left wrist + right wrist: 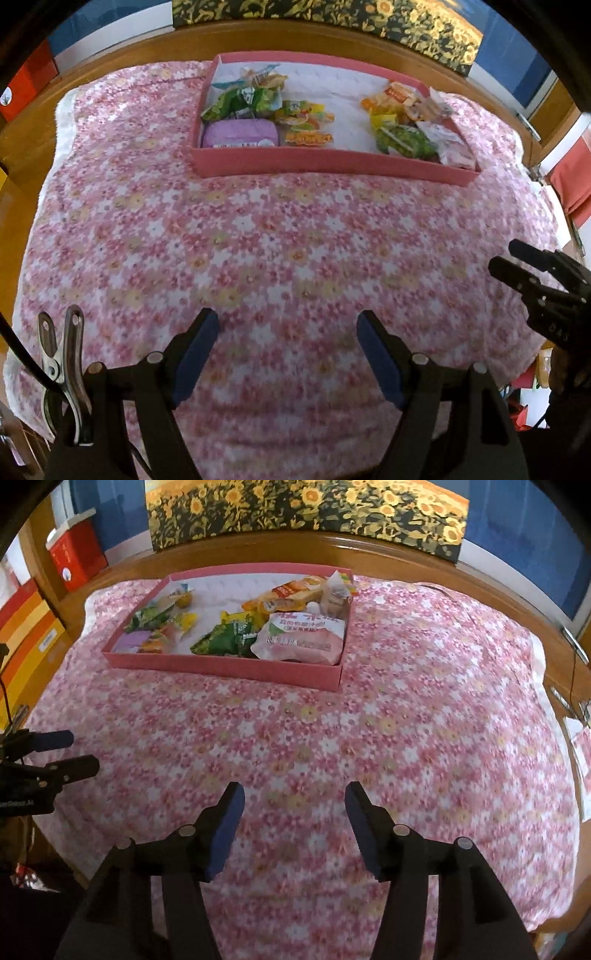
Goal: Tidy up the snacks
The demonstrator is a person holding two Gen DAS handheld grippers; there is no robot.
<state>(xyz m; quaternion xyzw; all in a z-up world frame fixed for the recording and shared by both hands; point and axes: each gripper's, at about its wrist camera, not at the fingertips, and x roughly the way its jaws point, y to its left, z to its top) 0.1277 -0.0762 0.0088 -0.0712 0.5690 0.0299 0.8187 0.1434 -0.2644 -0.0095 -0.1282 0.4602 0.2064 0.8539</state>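
Note:
A shallow pink box sits at the far side of a pink floral cloth. It holds several snack packs in two piles: a purple pack and green packs on the left, orange, green and a large pink-white bag on the right. My left gripper is open and empty, low over the near cloth, far from the box. My right gripper is open and empty, also near the front. Each gripper shows at the other view's edge: the right one, the left one.
The floral cloth covers a round wooden table. A sunflower picture leans at the back. Red and orange boxes stand at the left. A metal clip is fixed beside the left gripper.

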